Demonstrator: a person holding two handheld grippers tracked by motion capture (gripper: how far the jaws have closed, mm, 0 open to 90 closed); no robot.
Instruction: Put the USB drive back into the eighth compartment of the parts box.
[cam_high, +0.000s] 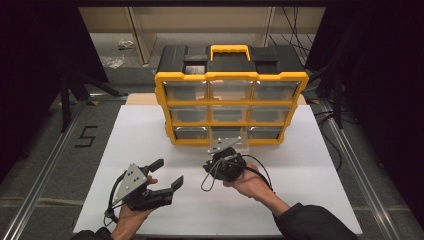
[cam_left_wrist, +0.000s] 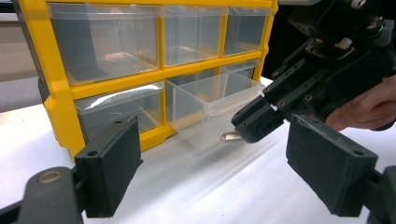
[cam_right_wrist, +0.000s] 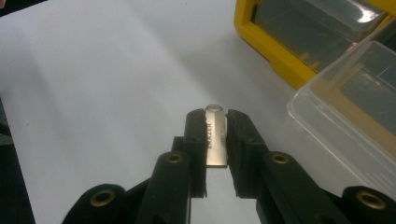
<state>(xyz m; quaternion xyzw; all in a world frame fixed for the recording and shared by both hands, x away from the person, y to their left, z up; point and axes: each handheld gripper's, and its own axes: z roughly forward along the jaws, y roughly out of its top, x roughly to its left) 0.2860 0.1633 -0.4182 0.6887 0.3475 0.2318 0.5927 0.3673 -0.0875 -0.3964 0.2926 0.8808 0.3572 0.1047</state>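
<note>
Two grippers in play. Right gripper (cam_right_wrist: 215, 135) jaws clamped on small flat silver metal tab (cam_right_wrist: 216, 140), held just beside pulled-out clear plastic drawer (cam_left_wrist: 212, 109) of yellow-framed organizer (cam_high: 231, 107), likely for drop-in. Left gripper (cam_high: 167, 175) jaws wide apart, holding nothing, waiting on white tabletop (cam_high: 310, 200).

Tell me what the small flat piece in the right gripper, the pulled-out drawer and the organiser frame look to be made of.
Small flat silver piece: probably metal, brushed satin sheen, with lettering along it. It sits clamped in the right gripper.
Pulled-out clear drawer: transparent plastic, glossy; the table shows through its walls.
Yellow organiser frame: opaque moulded plastic by its look, smooth with a slight shine.
</note>
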